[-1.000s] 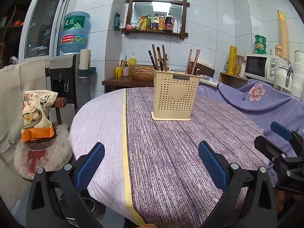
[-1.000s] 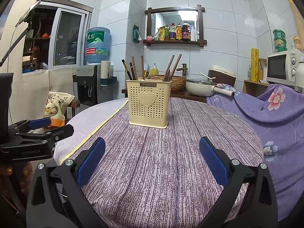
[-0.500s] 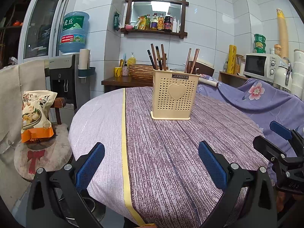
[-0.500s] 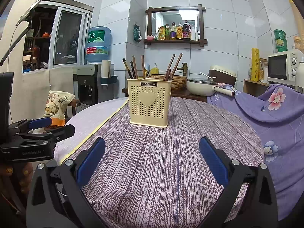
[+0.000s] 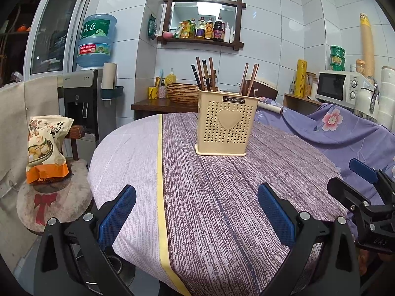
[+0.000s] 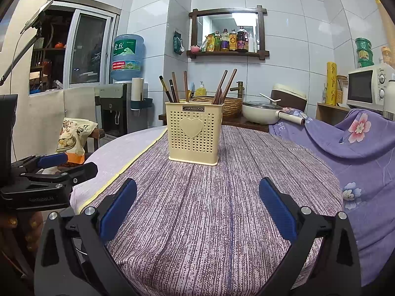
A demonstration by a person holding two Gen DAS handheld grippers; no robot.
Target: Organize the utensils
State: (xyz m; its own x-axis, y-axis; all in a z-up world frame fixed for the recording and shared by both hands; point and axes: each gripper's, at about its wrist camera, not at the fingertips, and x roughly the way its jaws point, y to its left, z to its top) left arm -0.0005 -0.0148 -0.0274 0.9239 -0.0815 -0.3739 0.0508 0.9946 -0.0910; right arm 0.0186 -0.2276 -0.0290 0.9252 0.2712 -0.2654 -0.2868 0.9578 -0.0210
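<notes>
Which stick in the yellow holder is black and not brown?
The black chopstick, farthest left in the left bunch in the cream plastic utensil holder. Its neighbours and the two leaning on the right look brown.

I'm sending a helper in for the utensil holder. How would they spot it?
On the round table with the purple striped cloth stands a cream plastic utensil holder. It alone stands there: perforated walls, raised heart on front, brown chopsticks sticking out.

Chopsticks (image 5: 206, 75) stand upright in cream holder (image 5: 226, 123).
</notes>
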